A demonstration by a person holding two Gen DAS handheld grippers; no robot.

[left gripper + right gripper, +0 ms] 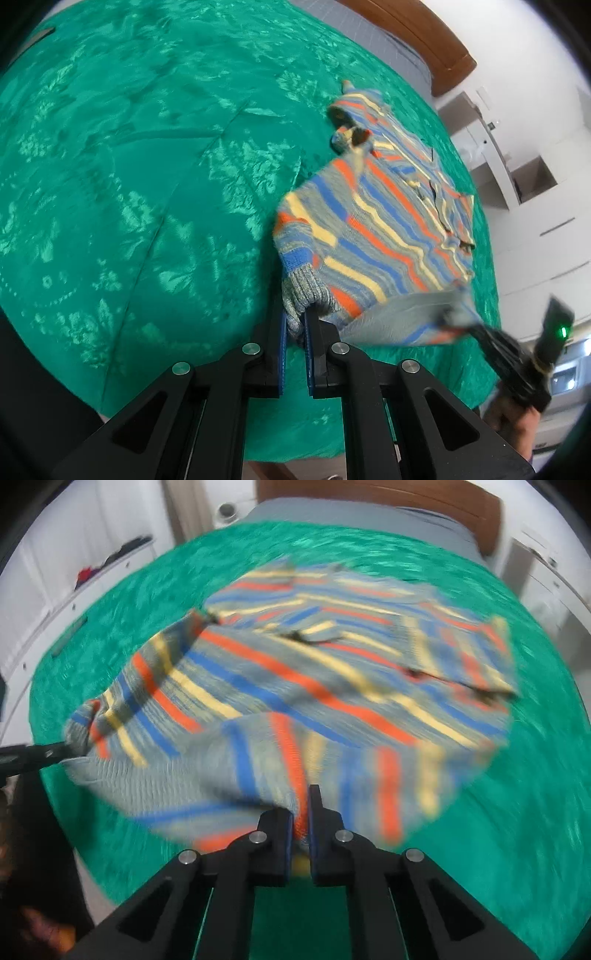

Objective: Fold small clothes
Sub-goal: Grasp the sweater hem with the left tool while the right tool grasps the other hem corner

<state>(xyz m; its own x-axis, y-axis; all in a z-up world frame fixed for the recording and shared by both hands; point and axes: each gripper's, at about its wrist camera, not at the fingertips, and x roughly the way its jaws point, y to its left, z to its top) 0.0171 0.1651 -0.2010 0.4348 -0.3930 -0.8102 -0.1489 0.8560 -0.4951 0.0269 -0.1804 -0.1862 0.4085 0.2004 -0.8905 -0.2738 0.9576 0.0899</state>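
A small knitted sweater [373, 221] with blue, orange and yellow stripes on grey lies on a green patterned bedspread [147, 166]. My left gripper [295, 325] is shut on the grey ribbed cuff of a sleeve at the sweater's near corner. In the right wrist view the sweater [314, 672] fills the middle, blurred, and my right gripper [301, 812] is shut on its near hem at an orange stripe. The hem between the two grips is lifted off the bedspread. The right gripper [458, 317] also shows in the left wrist view, and the left gripper [68, 747] in the right wrist view.
The green bedspread [535, 812] spreads widely to the left of the sweater. A brown wooden headboard [424, 33] stands at the far end of the bed. White cabinets [66, 583] line the left wall, and white furniture [517, 177] stands to the right. A person's hand [517, 417] holds the right gripper.
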